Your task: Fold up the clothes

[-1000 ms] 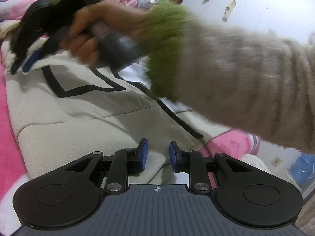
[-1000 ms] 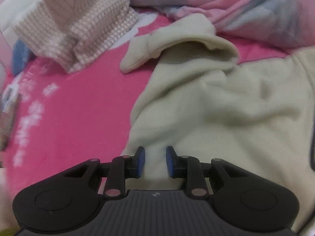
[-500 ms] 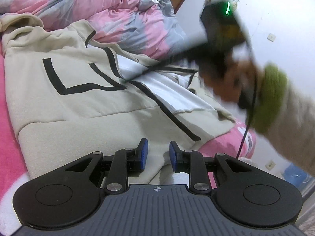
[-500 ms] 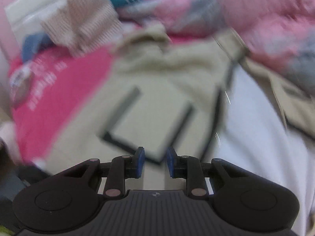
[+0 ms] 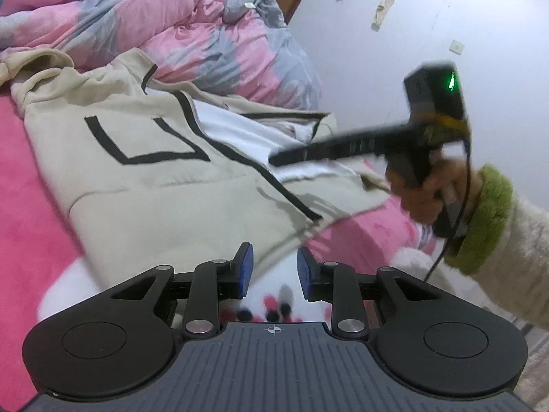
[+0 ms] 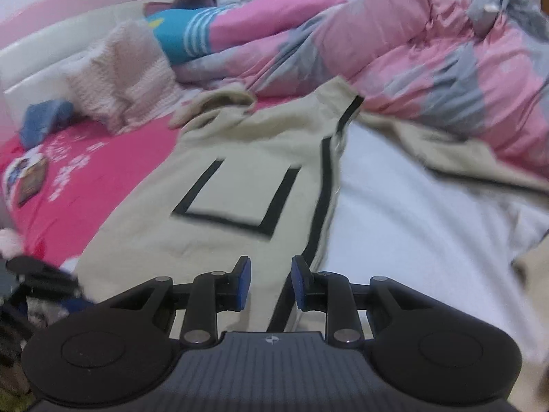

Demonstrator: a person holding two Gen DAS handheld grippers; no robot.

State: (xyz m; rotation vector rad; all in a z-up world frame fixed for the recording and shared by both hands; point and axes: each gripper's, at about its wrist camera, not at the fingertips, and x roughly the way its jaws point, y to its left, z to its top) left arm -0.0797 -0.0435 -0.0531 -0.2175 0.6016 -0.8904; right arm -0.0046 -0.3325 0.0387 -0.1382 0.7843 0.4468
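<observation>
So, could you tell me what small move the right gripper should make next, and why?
Probably ease the right gripper down and forward to pinch the black-trimmed front edge of the jacket. Its jaws are open and empty just above that edge, and the jacket lies open with the white lining exposed, so that panel likely needs closing first.
</observation>
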